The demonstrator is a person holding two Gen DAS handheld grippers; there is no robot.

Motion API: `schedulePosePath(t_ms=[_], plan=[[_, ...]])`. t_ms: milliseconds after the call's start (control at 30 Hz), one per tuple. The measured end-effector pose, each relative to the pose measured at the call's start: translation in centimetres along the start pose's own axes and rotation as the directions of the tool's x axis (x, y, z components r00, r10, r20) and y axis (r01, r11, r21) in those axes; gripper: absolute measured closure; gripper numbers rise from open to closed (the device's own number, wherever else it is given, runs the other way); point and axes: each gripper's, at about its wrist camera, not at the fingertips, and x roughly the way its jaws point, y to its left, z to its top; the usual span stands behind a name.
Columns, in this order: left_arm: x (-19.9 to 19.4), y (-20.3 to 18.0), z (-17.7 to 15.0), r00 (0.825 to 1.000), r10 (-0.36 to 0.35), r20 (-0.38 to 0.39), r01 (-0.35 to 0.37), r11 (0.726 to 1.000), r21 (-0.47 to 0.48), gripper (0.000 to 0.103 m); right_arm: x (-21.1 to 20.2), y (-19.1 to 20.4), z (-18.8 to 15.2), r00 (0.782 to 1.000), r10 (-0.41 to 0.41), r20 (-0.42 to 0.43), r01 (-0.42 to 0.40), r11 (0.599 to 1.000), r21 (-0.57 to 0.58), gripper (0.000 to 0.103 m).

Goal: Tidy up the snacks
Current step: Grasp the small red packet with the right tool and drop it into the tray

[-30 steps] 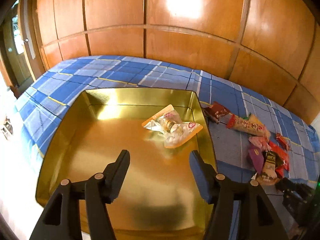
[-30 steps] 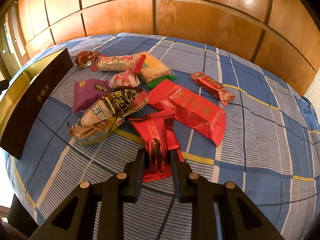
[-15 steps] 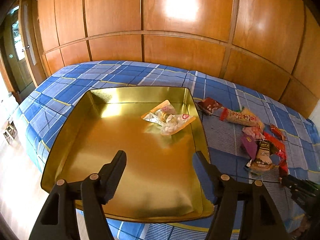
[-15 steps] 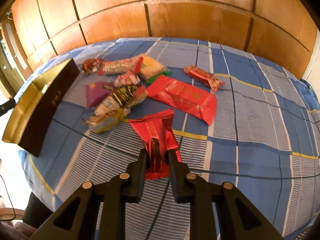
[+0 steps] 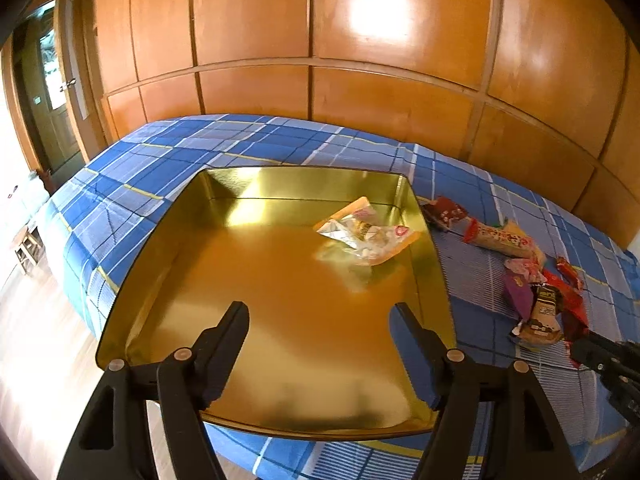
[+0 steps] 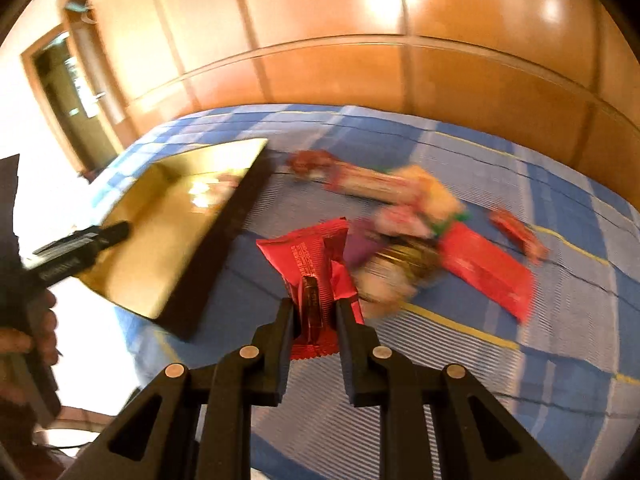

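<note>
Only the right wrist view shows the right tool [image 6: 313,312] pinching a red packet [image 6: 310,264]; the left tool [image 5: 320,320] is spread.

Mirror-glossy gold metal tray [image 5: 168,240], woven checked cloth [image 5: 132,184], glossy varnished wood panels [image 5: 248,20].

Blue plaid bed [image 5: 256,148], gold tray [image 5: 152,248], snack packets [image 5: 532,280]

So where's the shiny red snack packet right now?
In the right wrist view the red snack packet is pinched in the right gripper, up off the blue checked cloth, between the gold tray on its left and the snack pile.
</note>
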Motion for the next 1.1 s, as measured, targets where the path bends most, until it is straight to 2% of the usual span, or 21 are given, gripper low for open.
schedulePosePath(t_ms=[200, 367, 500, 767, 900, 1100], plan=[[-0.3, 1.5, -0.3, 1.0, 0.026, 0.008, -0.026, 0.999, -0.021, 0.03, 2.1, 5.6, 2.2, 0.993, 0.109, -0.033, -0.112, 0.989, -0.094, 0.082], [-0.2, 2.8, -0.6, 0.999, 0.042, 0.005, -0.042, 0.998, -0.053, 0.03, 2.9, 8.7, 3.1, 0.989, 0.145, -0.04, -0.149, 0.979, -0.141, 0.082], [0.0, 3.9, -0.7, 0.998, 0.059, 0.002, -0.059, 0.995, -0.086, 0.029, 3.9, 9.8, 4.1, 0.984, 0.167, -0.065, -0.174, 0.978, -0.118, 0.082], [0.2, 5.2, -0.9, 0.997, 0.077, -0.005, -0.077, 0.991, -0.112, 0.029, 7.9, 10.7, 5.9, 0.983, 0.12, -0.138, -0.126, 0.992, -0.029, 0.08], [0.4, 5.3, -1.1, 0.997, 0.082, -0.009, -0.082, 0.991, -0.108, 0.029, 9.2, 11.4, 6.1, 0.987, 0.071, -0.141, -0.08, 0.995, -0.055, 0.076], [0.4, 5.2, -1.1, 0.997, 0.079, -0.01, -0.079, 0.992, -0.101, 0.029, 9.5, 12.0, 5.5, 0.992, 0.035, -0.122, -0.047, 0.994, -0.098, 0.076]])
